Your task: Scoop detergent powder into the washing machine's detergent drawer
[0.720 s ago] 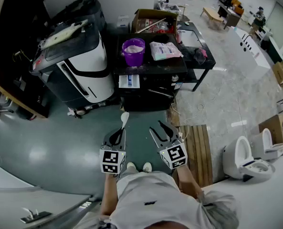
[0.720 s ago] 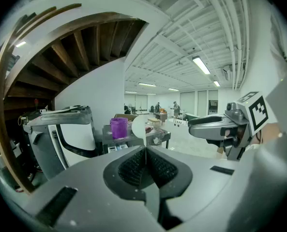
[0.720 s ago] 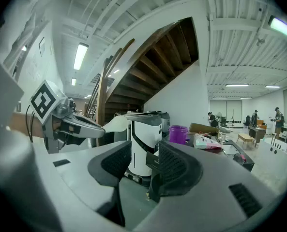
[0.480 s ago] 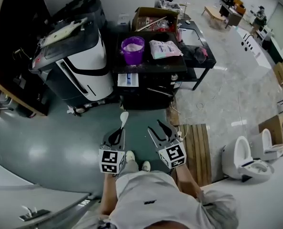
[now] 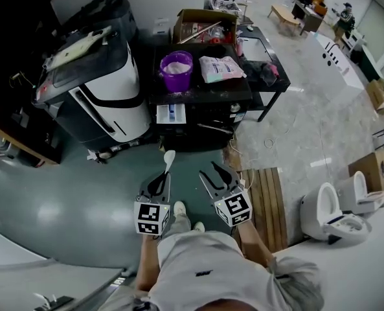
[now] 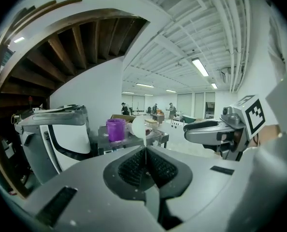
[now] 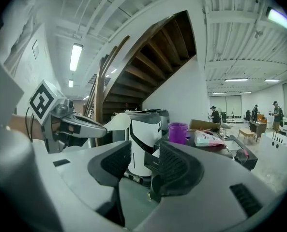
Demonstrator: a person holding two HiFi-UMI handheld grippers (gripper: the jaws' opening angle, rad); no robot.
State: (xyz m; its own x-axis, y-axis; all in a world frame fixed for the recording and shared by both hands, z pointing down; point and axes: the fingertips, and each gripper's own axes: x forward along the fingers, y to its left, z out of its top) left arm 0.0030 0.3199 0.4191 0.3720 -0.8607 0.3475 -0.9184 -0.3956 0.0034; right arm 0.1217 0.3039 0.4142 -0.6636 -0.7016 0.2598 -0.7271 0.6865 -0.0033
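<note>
Over the grey-green floor (image 5: 68,193), the left gripper (image 5: 160,181) is clenched on the handle of a white spoon (image 5: 169,157), while the right gripper (image 5: 212,173) beside it has its jaws spread with nothing between them. Ahead stand a white-and-black washing machine (image 5: 111,86) and a black table (image 5: 201,91). The table carries a purple tub (image 5: 177,70) of powder and a detergent bag (image 5: 221,68), and pale polished flooring (image 5: 308,128) stretches off to the right.

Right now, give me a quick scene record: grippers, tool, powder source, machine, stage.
left gripper: shut on the handle of the white spoon, bowl pointing forward
right gripper: open, nothing between the jaws
powder source: purple cup with pale powder, on the black table; bag lies beside it
washing machine: white and black, left of the table
stage: no scoop taken yet; both grippers held well short of the table
</note>
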